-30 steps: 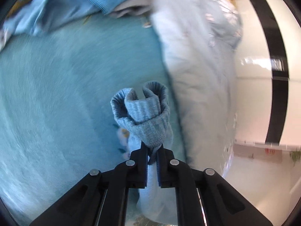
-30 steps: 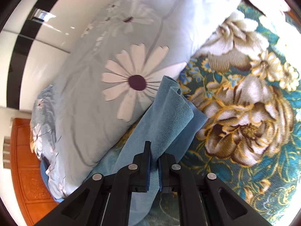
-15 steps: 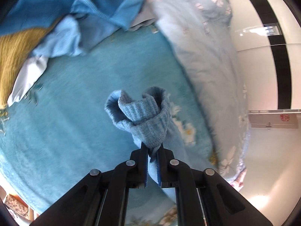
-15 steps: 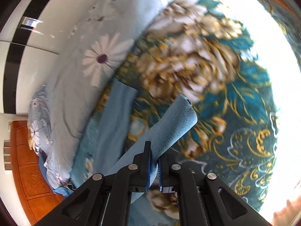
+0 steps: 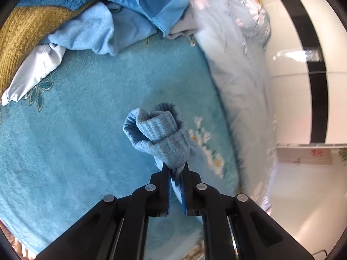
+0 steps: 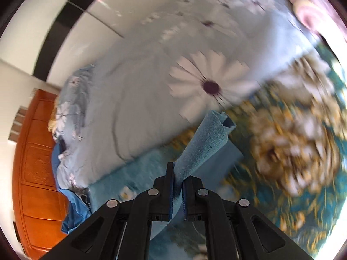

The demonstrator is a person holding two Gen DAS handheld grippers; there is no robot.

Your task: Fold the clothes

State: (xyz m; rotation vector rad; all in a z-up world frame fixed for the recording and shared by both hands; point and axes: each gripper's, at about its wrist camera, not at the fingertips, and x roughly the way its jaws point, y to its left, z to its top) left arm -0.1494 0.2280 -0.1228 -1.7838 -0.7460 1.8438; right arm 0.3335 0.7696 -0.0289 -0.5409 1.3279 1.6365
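Left wrist view takes in the bed (image 5: 71, 134) first, its fluffy turquoise blanket filling most of the frame, with a pale floral duvet (image 5: 236, 60) running down the right side and a pile of clothes (image 5: 91, 21) waiting at the upper left. Dead centre, the left gripper (image 5: 176, 174) has a light blue knitted garment (image 5: 160, 138) by its ribbed edge, the fabric bunched into a roll just above the tips. Its fingers (image 5: 166, 179) have just eased apart a touch, yet they stand nearly together and the knit is pinched between them.

Over on the right wrist view, blurred with motion, the right gripper (image 6: 177, 181) is clamped on a blue fleecy strip of cloth (image 6: 203, 143) that rises to mid-frame, in front of the daisy print.

My read: both hands are carrying the piece to lay it flat. To do it well, keep both pinches firm, hold the cloth taut between the hands, and lower it onto the open blanket well clear of the pile before letting go. That loosening left grip is the risk.
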